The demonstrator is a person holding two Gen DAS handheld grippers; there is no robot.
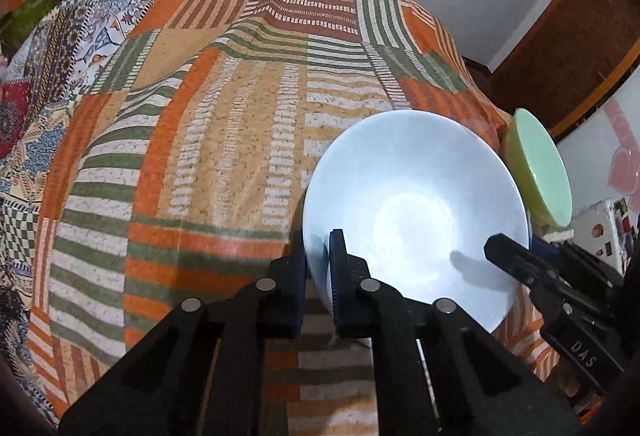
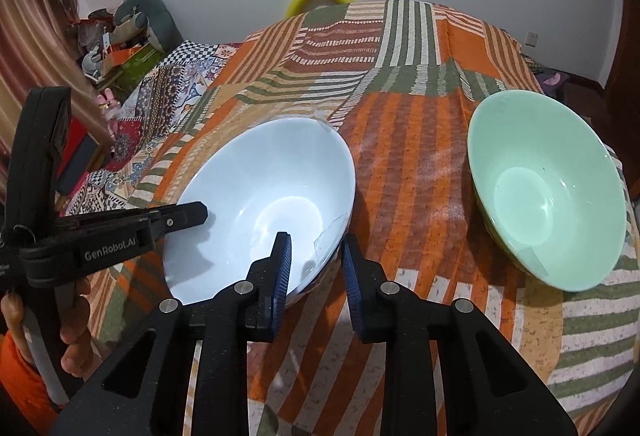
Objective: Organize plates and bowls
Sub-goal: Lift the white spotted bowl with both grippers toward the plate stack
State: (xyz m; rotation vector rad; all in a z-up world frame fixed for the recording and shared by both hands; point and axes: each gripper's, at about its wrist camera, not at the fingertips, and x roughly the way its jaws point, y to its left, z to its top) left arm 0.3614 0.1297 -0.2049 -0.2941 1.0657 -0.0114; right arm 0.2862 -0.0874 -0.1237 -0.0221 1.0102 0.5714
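Left gripper [image 1: 318,268] reaches in low from the near-left; its two fingers are pinched on the near rim of the white bowl [image 1: 414,212], one inside, one outside. Right gripper [image 2: 314,268] straddles the same bowl's near-right rim, jaws spread, rim between them; whether they touch it I cannot tell. White bowl sits on the patchwork cloth [image 2: 408,164]. Green bowl [image 2: 548,192] sits well apart to the right, close to the cloth's right edge. Bare cloth lies between and beyond the bowls.
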